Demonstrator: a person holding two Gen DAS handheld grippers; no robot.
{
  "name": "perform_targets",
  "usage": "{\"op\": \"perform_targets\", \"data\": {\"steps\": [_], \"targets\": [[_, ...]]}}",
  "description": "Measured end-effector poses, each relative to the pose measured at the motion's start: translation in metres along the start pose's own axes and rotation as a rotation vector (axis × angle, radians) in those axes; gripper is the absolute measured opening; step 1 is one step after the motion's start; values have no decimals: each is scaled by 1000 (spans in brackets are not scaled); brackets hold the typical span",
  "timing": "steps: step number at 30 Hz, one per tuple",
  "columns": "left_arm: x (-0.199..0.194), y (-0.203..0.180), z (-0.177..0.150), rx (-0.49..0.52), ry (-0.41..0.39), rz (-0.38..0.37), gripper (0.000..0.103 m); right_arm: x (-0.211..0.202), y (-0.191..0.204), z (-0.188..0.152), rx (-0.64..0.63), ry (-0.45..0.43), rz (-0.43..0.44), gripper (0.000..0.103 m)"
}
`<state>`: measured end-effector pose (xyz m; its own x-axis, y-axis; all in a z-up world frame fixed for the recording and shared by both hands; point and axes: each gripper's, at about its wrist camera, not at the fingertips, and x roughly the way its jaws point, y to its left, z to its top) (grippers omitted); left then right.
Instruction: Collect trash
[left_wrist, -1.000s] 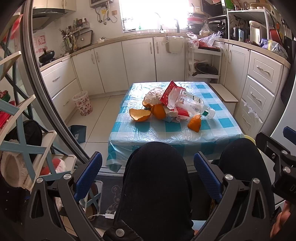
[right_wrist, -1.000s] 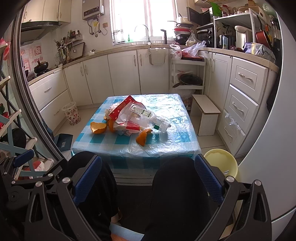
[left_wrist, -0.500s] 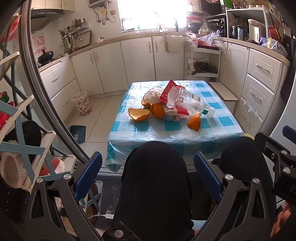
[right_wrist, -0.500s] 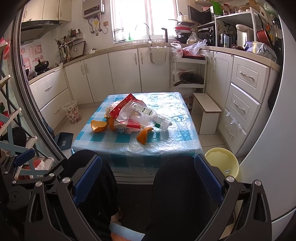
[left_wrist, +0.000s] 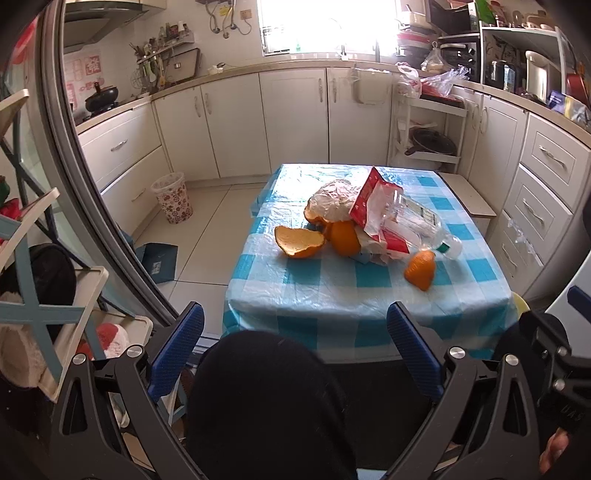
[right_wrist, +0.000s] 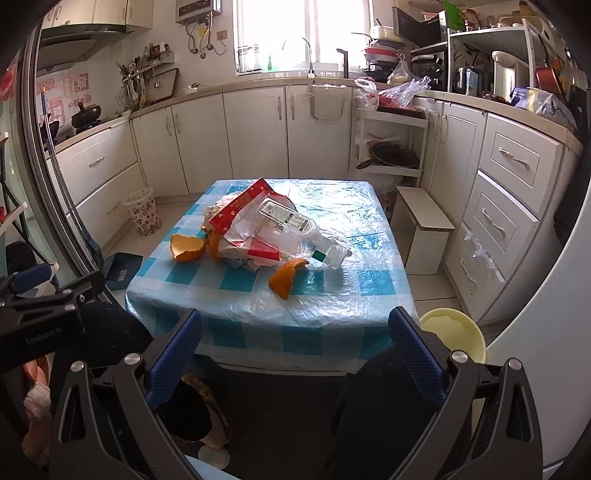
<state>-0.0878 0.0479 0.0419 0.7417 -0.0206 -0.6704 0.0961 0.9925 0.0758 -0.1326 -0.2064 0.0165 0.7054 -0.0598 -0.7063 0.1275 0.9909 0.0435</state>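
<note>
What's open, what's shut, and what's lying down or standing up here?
Left gripper: open, holding nothing.
Right gripper: open, holding nothing.
Plastic bottle: lying on its side, on the pile.
Red carton: torn open, tilted.
Orange peel: loose on the table, beside the pile.
Wastebasket: upright on the floor.
Cabinet doors: shut.

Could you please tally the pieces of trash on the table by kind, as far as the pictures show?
Orange peel pieces: 3 visible
Clear plastic bottle: 1
Red and white carton: 1
Crumpled plastic bag: 1
Total: 6; smaller scraps under the pile cannot be counted.
</note>
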Motion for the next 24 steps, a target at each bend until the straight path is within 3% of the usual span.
{"op": "perform_targets", "data": {"steps": [8, 17, 24], "targets": [[61, -15, 38, 57, 64, -74, 95, 59, -10, 23, -45, 8, 24, 96], [141, 8, 65, -16, 227, -125, 95, 154, 0, 75, -320, 46, 47, 96], [213, 23, 82, -45, 346, -41, 95, 204, 6, 93, -451, 74, 107, 96]]}}
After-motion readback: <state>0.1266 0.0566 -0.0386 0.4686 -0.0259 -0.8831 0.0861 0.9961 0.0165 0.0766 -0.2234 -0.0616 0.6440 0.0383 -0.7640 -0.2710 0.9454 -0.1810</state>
